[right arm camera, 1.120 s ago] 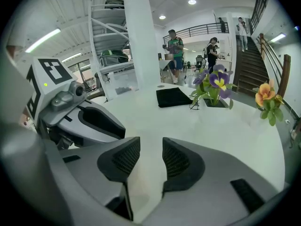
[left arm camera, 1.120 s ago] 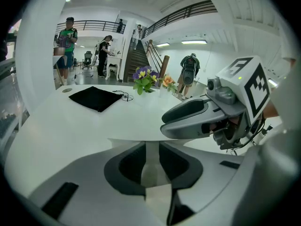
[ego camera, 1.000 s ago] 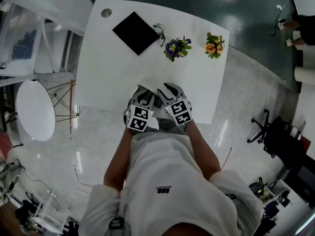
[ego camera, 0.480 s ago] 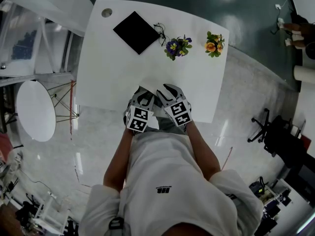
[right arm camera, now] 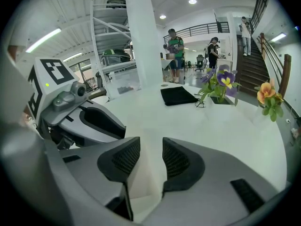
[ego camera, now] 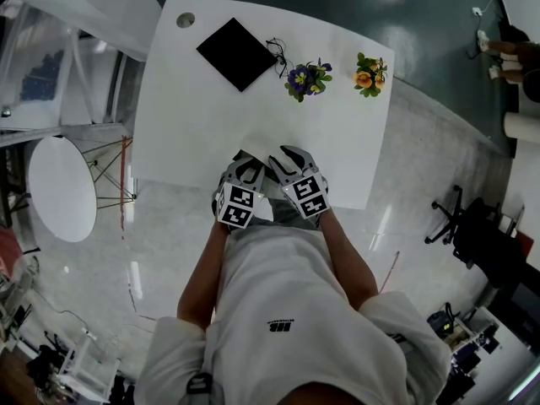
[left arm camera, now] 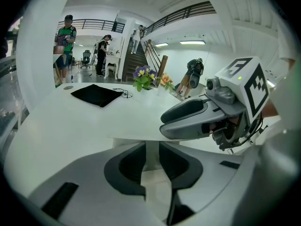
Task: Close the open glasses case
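Observation:
A flat black square case (ego camera: 237,54) lies at the far left of the white table (ego camera: 202,116), also in the left gripper view (left arm camera: 96,94) and the right gripper view (right arm camera: 178,95). A pair of glasses (ego camera: 276,53) rests just right of it. My left gripper (ego camera: 245,169) and right gripper (ego camera: 285,160) hover side by side over the table's near edge, far from the case. The left gripper (left arm camera: 151,147) shows a narrow gap with nothing in it. The right gripper (right arm camera: 150,147) stands the same way, empty.
Purple flowers (ego camera: 305,79) and orange flowers (ego camera: 366,76) stand at the far side, right of the glasses. A round hole (ego camera: 185,20) marks the table's far left corner. A round white side table (ego camera: 59,188) is on the floor at left. People stand in the background (right arm camera: 175,55).
Both grippers stay where they were at the near edge. Only the head view has shifted slightly.

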A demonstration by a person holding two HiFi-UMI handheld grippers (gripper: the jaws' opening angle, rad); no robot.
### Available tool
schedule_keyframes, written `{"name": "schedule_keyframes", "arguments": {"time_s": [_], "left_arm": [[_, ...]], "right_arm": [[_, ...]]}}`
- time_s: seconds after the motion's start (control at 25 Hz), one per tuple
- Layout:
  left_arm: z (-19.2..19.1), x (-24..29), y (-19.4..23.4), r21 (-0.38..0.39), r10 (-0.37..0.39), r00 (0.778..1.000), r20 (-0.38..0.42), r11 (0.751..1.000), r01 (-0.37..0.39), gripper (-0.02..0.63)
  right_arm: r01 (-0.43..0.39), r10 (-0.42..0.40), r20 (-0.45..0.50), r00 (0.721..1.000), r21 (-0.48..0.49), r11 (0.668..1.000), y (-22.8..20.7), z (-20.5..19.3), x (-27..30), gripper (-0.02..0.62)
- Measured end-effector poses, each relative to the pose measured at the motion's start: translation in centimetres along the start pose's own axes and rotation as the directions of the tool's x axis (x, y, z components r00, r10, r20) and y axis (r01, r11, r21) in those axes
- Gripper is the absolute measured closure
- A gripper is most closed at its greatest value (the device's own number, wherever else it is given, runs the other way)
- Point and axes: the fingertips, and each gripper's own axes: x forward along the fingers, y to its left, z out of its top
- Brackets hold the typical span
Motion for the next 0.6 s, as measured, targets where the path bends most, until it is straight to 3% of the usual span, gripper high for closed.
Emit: {"name": "schedule_keyframes", "arguments": {"time_s": [0.6], "left_arm": [[-1.6,-0.9,-0.1,0.007,-0.014,1.000,-0.016,1.000,0.015,0.505]], "right_arm": [[0.013,-0.013,0.003,1.000,-0.005,1.000,1.3,-1.1,0.1,0.446]]}}
